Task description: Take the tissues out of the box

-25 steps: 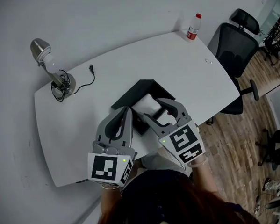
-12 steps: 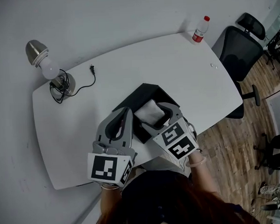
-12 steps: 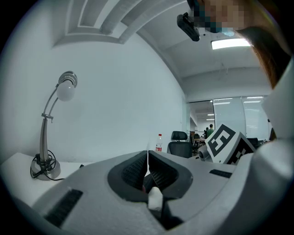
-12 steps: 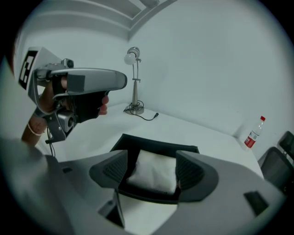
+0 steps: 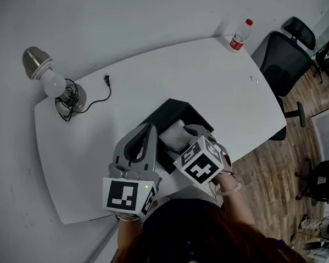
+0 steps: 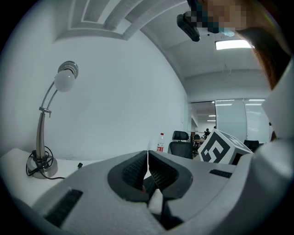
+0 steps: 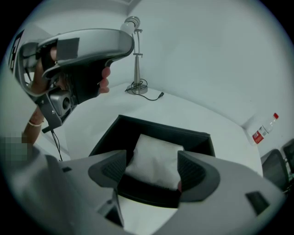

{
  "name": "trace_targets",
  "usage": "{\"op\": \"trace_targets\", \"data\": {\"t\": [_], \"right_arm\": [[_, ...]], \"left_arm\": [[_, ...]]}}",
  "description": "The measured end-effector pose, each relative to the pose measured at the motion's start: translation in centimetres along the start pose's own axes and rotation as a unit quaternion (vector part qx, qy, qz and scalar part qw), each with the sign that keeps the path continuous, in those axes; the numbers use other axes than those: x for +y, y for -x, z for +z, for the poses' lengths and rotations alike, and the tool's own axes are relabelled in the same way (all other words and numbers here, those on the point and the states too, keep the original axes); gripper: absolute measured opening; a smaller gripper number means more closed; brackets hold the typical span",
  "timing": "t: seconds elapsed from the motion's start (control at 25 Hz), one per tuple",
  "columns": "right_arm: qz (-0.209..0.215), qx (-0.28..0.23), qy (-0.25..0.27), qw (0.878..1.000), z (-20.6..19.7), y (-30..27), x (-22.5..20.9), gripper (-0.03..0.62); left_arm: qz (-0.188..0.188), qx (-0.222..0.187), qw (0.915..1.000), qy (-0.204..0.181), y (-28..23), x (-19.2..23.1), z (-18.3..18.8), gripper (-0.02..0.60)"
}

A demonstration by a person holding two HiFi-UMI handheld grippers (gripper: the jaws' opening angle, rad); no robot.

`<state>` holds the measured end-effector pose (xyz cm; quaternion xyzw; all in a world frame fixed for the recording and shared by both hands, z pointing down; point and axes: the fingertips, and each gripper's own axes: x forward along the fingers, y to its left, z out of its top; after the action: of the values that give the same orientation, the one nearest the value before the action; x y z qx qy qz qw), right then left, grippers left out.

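**Right tool spread wide over the tissue box**

The right tool [image 7: 151, 156] is tipped steeply down over the black open-topped box [image 5: 177, 106]. Its jaws have just been opening and now stand wide apart. Looking along them, the folded stack of white tissues [image 7: 158, 142] shows in the gap between the two ribbed pads [image 7: 110, 169], but the pads are not pressed on it. The marker cube on this tool faces up towards the person's head.

The left tool [image 6: 147, 158] points level, with its jaws together and nothing between them. From above, it lies just beside the left side of the box; I cannot tell whether it touches the wall.

The box stands near the front edge of the white table [image 5: 150, 68], close to the person. The tissues sit inside it, a pale block rising in the middle of the dark walls.

Towards the far left corner of the table stands a silver desk lamp with a bare white bulb [image 5: 43, 74]. Its black cable [image 5: 99, 94] trails across the tabletop to a loose plug. A clear plastic bottle with a red cap and red label [image 5: 239, 36] stands at the far right corner. A black office chair [image 5: 285, 67] stands on the wooden floor [image 5: 271, 166] just beyond it.
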<state>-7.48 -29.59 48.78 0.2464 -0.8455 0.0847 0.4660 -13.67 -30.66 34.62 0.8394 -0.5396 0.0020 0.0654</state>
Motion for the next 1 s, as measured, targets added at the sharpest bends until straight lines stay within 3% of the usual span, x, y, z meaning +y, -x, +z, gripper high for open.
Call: {"op": "trace_targets", "data": {"t": [0.56,1.0], "right_arm": [[0.007,0.096,0.000,0.995,-1.5,-2.1,-0.2,0.316],[-0.014,0.108,0.038,0.993,-1.6,-2.3,-0.3,0.290]], "left_arm": [[0.008,0.005,0.9999,0.014,-0.8,1.3,-0.5,0.026],[0.010,0.006,0.9998,0.018,-0.7,1.3,-0.8,0.026]]}}
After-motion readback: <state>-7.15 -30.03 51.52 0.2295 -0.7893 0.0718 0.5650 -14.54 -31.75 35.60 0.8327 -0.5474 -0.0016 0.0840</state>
